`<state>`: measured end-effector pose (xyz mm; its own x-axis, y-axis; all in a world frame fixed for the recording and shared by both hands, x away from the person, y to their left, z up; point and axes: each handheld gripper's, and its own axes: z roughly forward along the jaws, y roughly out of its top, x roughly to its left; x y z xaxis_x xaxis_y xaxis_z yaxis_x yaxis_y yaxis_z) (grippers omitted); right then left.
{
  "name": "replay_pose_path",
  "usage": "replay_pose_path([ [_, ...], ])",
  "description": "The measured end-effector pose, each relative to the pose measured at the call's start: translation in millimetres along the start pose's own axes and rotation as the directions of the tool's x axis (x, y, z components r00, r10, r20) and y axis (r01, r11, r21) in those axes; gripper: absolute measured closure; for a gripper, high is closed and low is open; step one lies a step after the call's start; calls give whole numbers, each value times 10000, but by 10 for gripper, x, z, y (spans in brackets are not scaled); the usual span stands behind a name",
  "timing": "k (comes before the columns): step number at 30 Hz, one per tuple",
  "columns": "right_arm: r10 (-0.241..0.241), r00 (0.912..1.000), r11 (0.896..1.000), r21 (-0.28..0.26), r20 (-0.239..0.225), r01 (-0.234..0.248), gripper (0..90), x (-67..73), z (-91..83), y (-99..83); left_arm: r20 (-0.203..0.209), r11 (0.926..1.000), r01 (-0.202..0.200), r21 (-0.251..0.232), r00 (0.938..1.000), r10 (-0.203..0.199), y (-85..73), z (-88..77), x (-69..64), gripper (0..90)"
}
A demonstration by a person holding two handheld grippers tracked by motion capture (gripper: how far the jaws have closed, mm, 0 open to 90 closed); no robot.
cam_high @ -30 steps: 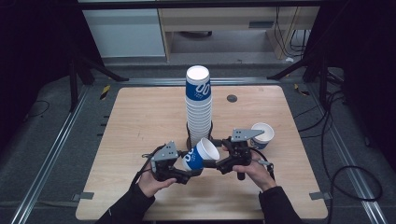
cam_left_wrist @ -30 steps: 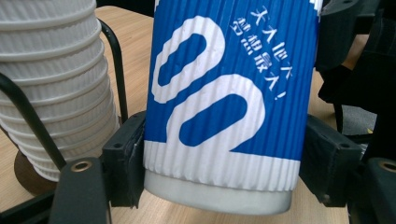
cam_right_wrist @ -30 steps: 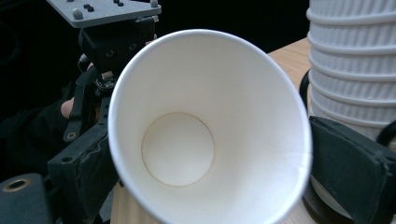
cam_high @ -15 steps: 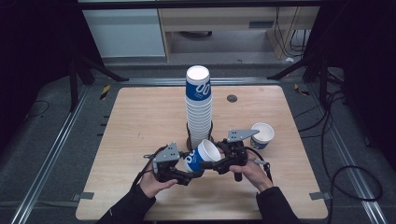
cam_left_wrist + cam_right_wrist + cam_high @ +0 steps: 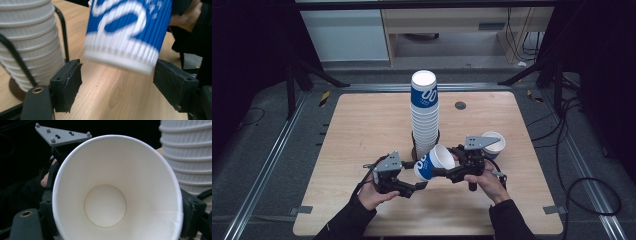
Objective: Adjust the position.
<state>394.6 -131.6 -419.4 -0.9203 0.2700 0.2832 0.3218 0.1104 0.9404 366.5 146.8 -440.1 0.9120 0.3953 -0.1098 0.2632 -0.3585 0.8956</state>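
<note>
Holding the blue cup (image 5: 433,162) just in front of the tall cup stack (image 5: 424,112), my right tongs (image 5: 443,172) had just closed on it; my left tongs (image 5: 117,75) had just opened, pads clear

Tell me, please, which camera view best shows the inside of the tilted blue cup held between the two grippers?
The right gripper view: the cup opens straight toward it, showing its bare white floor. The left gripper view shows its ribbed blue wall and base; the high view shows its rim aslant.
</note>
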Motion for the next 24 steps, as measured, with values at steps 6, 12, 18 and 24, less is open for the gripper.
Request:
replay_pose_path([
  [6,-293,9916,9996,99,1257,283,164,0,-130,77,-516,9982,470,365,9976,-451,-76,-38,140,219],
  [12,-484,9723,9987,254,2287,437,162,-16,-237,100,-1201,9942,1030,303,9878,-987,-115,-144,274,237],
  [18,-553,9493,9980,470,3094,428,161,-14,-336,96,-1953,9877,1562,-122,9683,-1555,-123,-294,385,253],
  [24,-388,9313,9988,416,3623,255,161,-25,-453,101,-2421,9795,1991,-314,9492,-2008,-146,-401,476,257],
])
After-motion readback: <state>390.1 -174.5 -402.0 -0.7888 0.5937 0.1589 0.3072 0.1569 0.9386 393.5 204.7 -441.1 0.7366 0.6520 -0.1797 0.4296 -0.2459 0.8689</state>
